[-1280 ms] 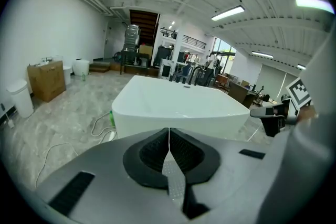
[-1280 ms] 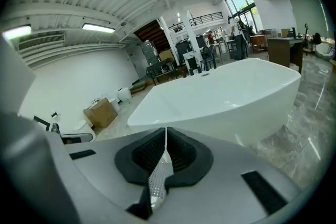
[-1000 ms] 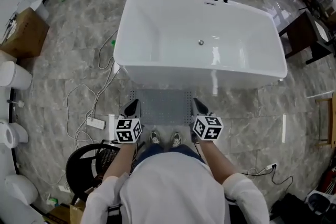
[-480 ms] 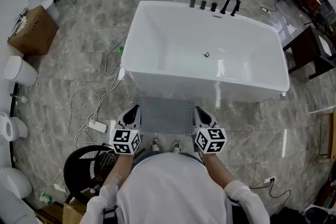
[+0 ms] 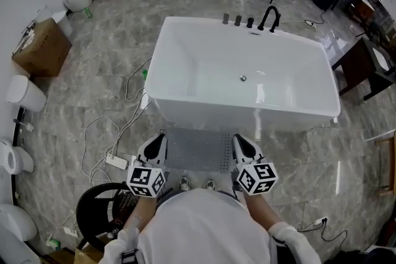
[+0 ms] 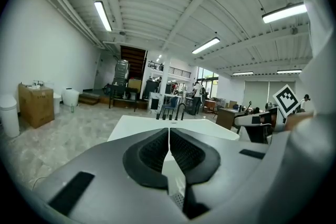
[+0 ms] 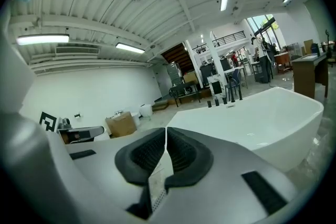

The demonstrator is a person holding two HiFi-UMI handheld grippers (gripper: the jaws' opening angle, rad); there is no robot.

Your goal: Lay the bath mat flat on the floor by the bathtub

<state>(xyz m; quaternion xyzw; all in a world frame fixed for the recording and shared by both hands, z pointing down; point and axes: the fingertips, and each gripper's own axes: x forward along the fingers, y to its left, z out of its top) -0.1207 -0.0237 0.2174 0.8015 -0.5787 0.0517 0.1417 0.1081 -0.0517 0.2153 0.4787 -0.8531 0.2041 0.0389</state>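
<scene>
The grey perforated bath mat [image 5: 198, 149] stretches between my two grippers, in front of the white bathtub [image 5: 244, 71] and above the person's shoes. My left gripper [image 5: 157, 145] is shut on the mat's left edge. My right gripper [image 5: 240, 144] is shut on its right edge. In the left gripper view the jaws of the left gripper [image 6: 169, 132] meet at the tip, with a pale strip of mat [image 6: 174, 178] pinched lower down. The right gripper view shows the same for the right gripper [image 7: 166, 135]: a dotted strip of mat [image 7: 157, 183] between closed pads.
A black faucet [image 5: 267, 14] stands on the tub's far rim. White cables and a power strip [image 5: 116, 161] lie on the floor at left, near a black round basket [image 5: 102, 204]. A cardboard box [image 5: 40, 46] and toilets line the left wall; dark furniture [image 5: 365, 68] stands at right.
Both grippers have risen together toward the camera, carrying the mat up with them. The jaws stayed shut on it. The head view has tilted to show more of the far room.
</scene>
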